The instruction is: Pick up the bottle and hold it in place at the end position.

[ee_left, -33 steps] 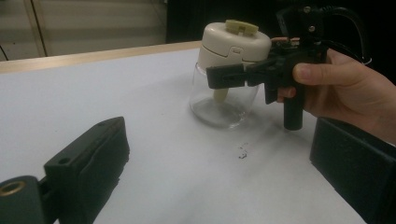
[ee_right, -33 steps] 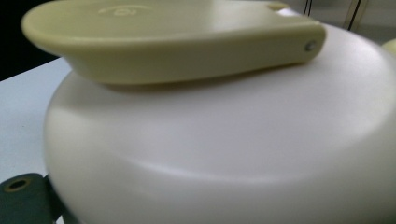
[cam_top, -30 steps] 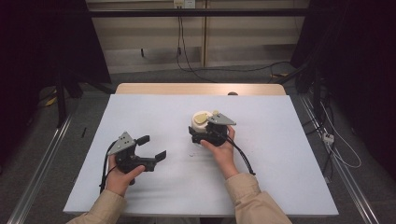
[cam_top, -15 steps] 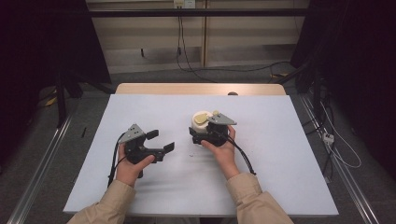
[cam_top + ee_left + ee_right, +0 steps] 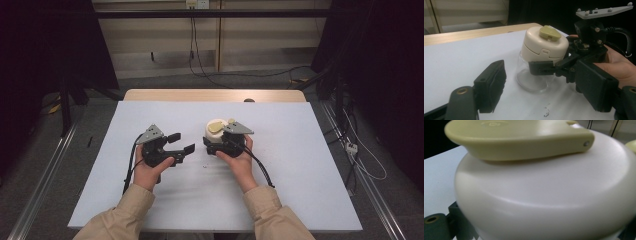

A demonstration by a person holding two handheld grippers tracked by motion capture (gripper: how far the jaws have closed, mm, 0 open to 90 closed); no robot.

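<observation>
**Left claw closing in on the held jar**

Starting at the left claw (image 5: 181,142): wide open, nothing between the jaws, pointing right across the table toward the jar. Moved a good way since a second ago — sat low and left on the white sheet then, now up and in, just beside the other claw. Seen along its own jaws, one pad (image 5: 491,85) at the left, the other big and close at the right, the jar framed between and beyond them, not yet touched.

On to the right claw (image 5: 212,145): clenched on the jar (image 5: 216,131) low on the clear body, one black jaw plainly across the glass in the left gripper view. No change in a second here — same spot, same grip, hand wrapped behind it. From its own camera, the cream lid (image 5: 544,195) huge and very close, the olive flip tab (image 5: 519,140) lying flat on top.

Outward: jar upright on the white table (image 5: 300,200), middle of the sheet, slightly right of centre. Tab shut, lid seated on the glass (image 5: 531,80).

Reading of it: one claw steadying, the other arriving for the top. Likely next, a grip on the lid or a lift of the tab. Needs more rise yet — jaws look level with the glass rather than the lid. A few dark specks (image 5: 546,113) on the sheet ahead, no obstacle
</observation>
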